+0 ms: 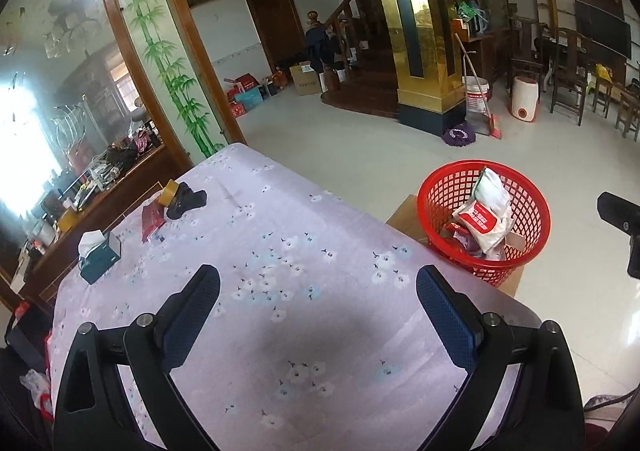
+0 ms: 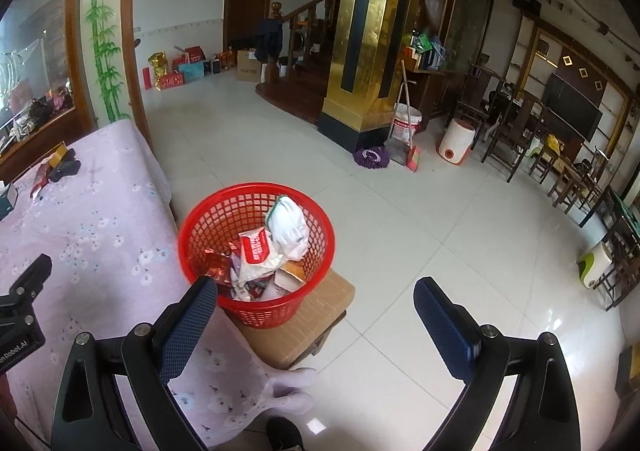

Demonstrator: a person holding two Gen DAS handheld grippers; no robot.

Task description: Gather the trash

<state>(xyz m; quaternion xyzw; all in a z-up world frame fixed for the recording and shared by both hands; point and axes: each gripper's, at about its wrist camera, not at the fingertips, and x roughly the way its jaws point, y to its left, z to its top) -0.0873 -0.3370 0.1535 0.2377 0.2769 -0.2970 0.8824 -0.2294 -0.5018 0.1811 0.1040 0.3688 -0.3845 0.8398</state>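
A red mesh basket (image 1: 516,207) (image 2: 208,227) stands on a brown box (image 2: 320,311) beside the table's right edge. It holds several wrappers, among them a white bag (image 2: 290,229) and a red-and-white pouch (image 2: 256,249). My left gripper (image 1: 319,275) hangs open over the lilac floral tablecloth (image 1: 280,219), with nothing between its fingers. My right gripper (image 2: 316,285) is open too, above the near side of the basket and the floor, and it holds nothing. At the table's far left lie a red packet (image 1: 152,219), a tape roll (image 1: 170,191) and a black item (image 1: 186,201).
A tissue box (image 1: 98,251) sits on the table's left side. A gold pillar (image 2: 360,31) rises beyond the basket, with a bucket (image 2: 406,125) and a broom at its foot. Wooden chairs (image 2: 516,131) line the right. White floor tiles (image 2: 400,219) stretch between.
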